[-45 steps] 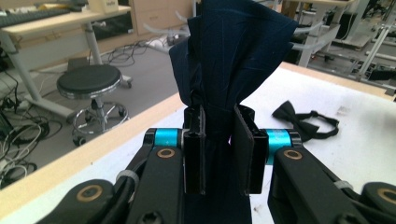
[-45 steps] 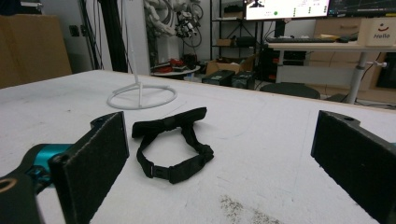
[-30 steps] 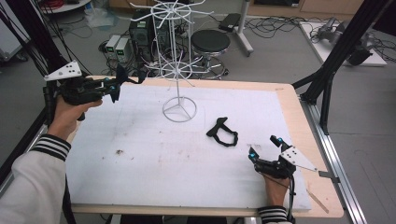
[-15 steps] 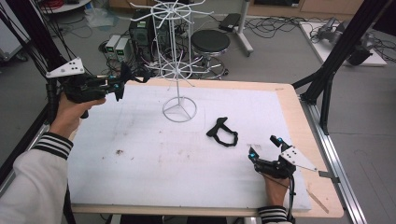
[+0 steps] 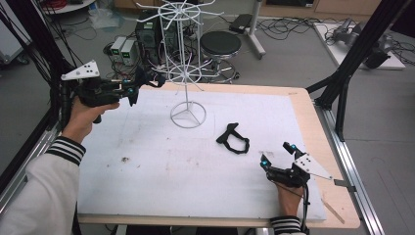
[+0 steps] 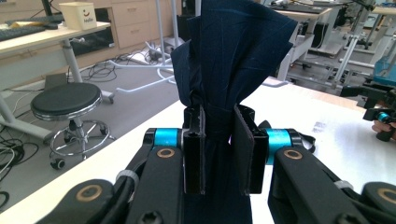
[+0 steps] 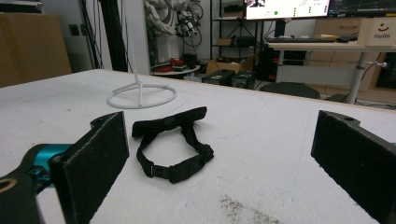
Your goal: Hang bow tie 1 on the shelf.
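My left gripper (image 5: pixel 138 84) is held above the table's far left corner, shut on a dark navy folded cloth piece (image 5: pixel 150 78). In the left gripper view the pads (image 6: pixel 194 149) pinch the cloth (image 6: pixel 233 51) at its narrow middle and it fans out above them. The cloth hangs just left of the white wire rack (image 5: pixel 184 73). A black bow tie with a strap (image 5: pixel 234 139) lies flat on the white mat. My right gripper (image 5: pixel 276 155) rests near the front right, open, jaws wide apart and aimed at the bow tie (image 7: pixel 170 122), with the rack's ring base (image 7: pixel 140 95) beyond.
The white mat (image 5: pixel 161 171) covers most of the wooden table (image 5: pixel 313 122). A round stool (image 5: pixel 220 45) and computer boxes (image 5: pixel 125 49) stand on the floor beyond the far edge. Black frame posts (image 5: pixel 350 68) rise at the right.
My left gripper has edged a little right toward the wire rack with the navy cloth in it. The right gripper and the black bow tie have stayed put.
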### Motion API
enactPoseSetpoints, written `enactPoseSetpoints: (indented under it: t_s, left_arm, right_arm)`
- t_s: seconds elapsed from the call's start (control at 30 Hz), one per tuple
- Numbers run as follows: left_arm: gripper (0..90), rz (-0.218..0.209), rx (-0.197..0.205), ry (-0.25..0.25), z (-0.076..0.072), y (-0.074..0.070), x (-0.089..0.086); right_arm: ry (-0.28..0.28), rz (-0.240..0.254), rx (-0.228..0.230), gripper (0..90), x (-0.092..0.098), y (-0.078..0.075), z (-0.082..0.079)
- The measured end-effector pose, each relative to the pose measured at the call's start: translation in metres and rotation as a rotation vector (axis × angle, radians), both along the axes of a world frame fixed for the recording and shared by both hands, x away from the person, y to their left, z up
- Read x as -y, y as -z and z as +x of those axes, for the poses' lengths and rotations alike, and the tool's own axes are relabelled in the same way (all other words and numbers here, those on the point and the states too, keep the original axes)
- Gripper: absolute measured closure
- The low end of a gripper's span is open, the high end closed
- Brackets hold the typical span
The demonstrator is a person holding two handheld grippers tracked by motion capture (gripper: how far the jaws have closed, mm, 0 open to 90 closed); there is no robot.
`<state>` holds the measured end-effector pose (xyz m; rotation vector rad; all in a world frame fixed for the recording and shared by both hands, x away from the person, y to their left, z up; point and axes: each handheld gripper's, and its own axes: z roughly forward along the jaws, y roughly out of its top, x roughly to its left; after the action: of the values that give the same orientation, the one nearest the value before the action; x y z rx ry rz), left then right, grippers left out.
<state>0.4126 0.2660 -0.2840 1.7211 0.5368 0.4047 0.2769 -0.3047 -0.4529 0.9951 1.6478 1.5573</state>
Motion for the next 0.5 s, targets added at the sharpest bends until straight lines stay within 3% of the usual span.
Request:
enactPoseSetpoints:
  t_s: [0.5]
  left_arm:
    - [75.0, 0.003, -0.042, -0.027, 0.014, 0.013, 0.007]
  right_arm:
    - [0.0, 0.002, -0.001, 3.3, 0.0, 0.0, 0.0]
